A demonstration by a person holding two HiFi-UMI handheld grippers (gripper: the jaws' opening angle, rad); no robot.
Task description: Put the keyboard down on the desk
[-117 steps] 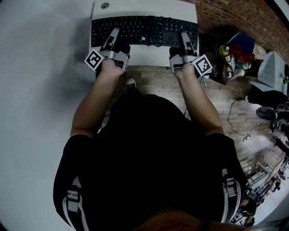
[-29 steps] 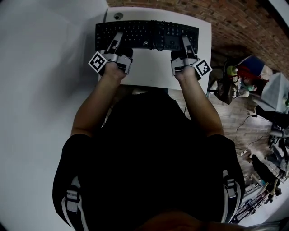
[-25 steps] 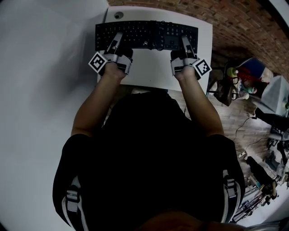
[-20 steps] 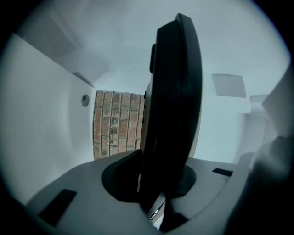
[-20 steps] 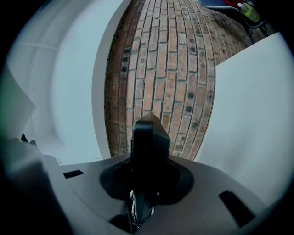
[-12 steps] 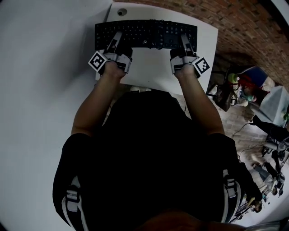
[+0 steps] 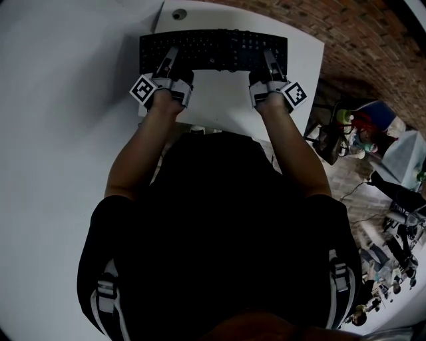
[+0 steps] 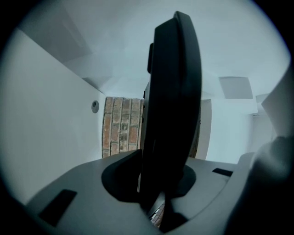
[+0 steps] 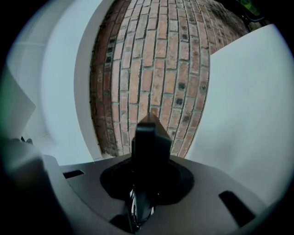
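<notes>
The black keyboard [image 7: 213, 48] stretches over the far part of the white worktop [image 7: 219, 100]. The left tool [image 7: 171, 56] and right tool [image 7: 269, 58] each clamp its near edge. A round cable hole [image 7: 178, 13] sits beyond the left tool, and a brick wall [image 7: 359, 33] stands beyond the right.

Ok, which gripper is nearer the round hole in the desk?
Left. The left gripper holds the keyboard short of the round hole; the right gripper holds its other end, farther away.

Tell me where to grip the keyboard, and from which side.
Grip the keyboard by its near long edge, toward each end, from the person's side, as the left gripper and right gripper do. It is long, thin and flat; two grips keep it level.
</notes>
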